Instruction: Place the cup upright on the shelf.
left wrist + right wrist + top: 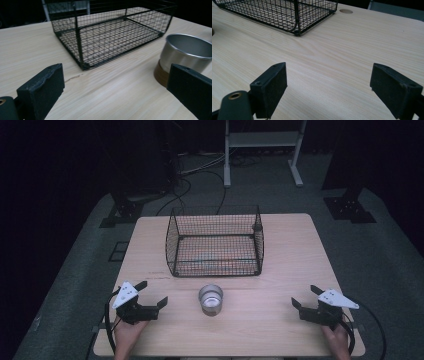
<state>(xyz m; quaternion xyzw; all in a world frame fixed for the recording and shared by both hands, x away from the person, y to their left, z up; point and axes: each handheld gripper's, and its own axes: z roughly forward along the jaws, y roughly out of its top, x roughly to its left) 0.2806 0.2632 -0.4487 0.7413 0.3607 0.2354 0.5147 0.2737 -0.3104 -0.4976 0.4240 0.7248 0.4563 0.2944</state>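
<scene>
so, metal cup (210, 299) btwn left gripper (154, 294) & right gripper (305, 297), untouched, both jaws apart

I've got a pale wooden bench (280, 330) sitting on grey floor (380, 260). Behind it I see a white frame's legs (227, 165), black cables (200, 180) snaking across the floor, and dark stand bases (350, 210) on either side.

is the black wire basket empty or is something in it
Empty. The high view shows only bare mesh floor inside the black wire basket, and the left gripper view agrees. The round silver metal cup stands upright outside it on the wooden table.
</scene>
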